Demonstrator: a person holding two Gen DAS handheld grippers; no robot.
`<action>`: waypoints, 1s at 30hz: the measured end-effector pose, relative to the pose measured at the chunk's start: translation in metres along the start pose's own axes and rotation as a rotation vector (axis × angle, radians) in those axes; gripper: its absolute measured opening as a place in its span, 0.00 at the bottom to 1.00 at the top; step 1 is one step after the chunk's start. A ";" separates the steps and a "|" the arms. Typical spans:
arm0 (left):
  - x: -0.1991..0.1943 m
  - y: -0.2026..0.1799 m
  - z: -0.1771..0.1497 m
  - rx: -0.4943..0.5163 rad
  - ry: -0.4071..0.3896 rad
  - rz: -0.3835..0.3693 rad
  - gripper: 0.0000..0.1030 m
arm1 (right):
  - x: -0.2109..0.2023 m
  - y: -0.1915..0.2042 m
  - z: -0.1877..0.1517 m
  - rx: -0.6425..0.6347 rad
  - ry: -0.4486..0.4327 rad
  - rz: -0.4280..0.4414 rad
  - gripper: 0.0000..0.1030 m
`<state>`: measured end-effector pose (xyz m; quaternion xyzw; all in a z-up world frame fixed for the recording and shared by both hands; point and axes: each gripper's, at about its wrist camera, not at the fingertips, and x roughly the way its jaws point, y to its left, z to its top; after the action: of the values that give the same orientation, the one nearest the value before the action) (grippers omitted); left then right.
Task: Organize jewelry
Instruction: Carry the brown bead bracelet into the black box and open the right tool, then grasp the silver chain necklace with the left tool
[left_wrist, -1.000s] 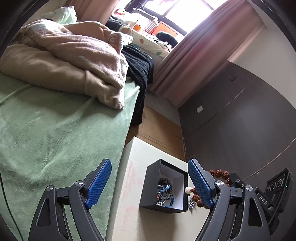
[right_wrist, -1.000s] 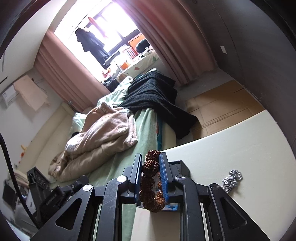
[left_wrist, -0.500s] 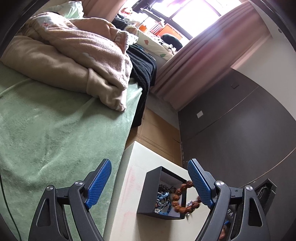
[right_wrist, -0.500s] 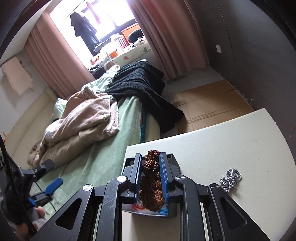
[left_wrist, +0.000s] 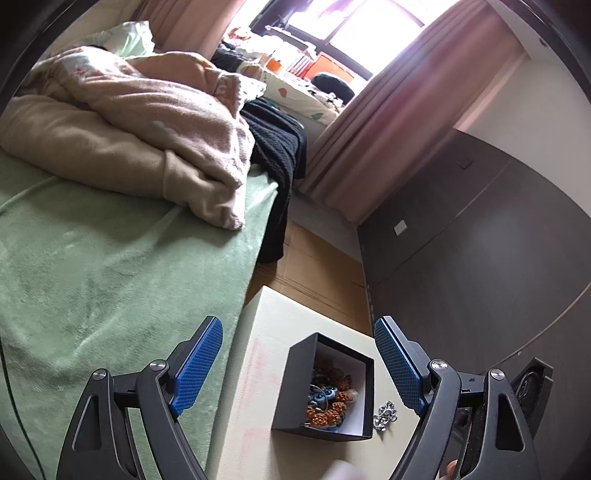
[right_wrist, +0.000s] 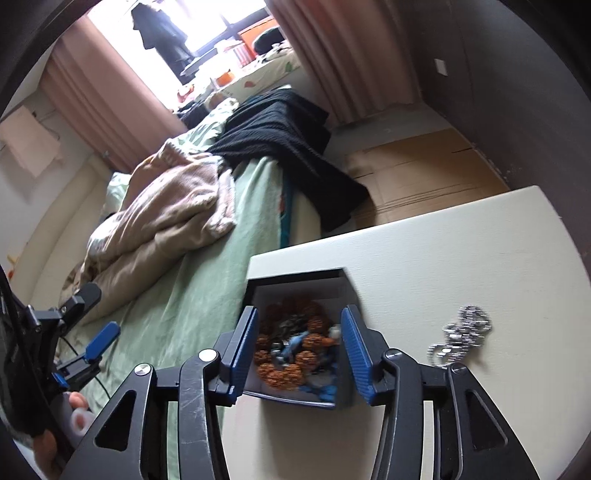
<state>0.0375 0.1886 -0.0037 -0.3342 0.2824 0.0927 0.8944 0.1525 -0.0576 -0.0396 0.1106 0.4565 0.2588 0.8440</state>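
Right claw (right_wrist: 300, 347) hangs open over the box (right_wrist: 295, 284), beads (right_wrist: 291, 339) inside; left claw (left_wrist: 297, 363) open, empty; chain (right_wrist: 460, 334) waits on the bench (right_wrist: 443, 258).

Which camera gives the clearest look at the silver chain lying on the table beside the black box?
The right wrist view: the silver chain lies unobstructed on the white table, right of the black box, its links distinguishable. The left wrist view shows it small, beside the box near a blue finger pad.

Both views above shared box (left_wrist: 325, 384)
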 end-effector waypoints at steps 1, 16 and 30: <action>0.001 -0.005 -0.003 0.017 0.000 0.000 0.82 | -0.008 -0.009 0.000 0.013 -0.009 -0.018 0.57; 0.043 -0.096 -0.062 0.218 0.161 -0.034 0.82 | -0.060 -0.104 -0.001 0.164 0.056 -0.127 0.75; 0.101 -0.174 -0.118 0.453 0.364 0.039 0.70 | -0.084 -0.157 0.008 0.261 0.076 -0.132 0.75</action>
<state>0.1301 -0.0219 -0.0390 -0.1317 0.4580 -0.0170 0.8790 0.1745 -0.2345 -0.0420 0.1790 0.5242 0.1451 0.8198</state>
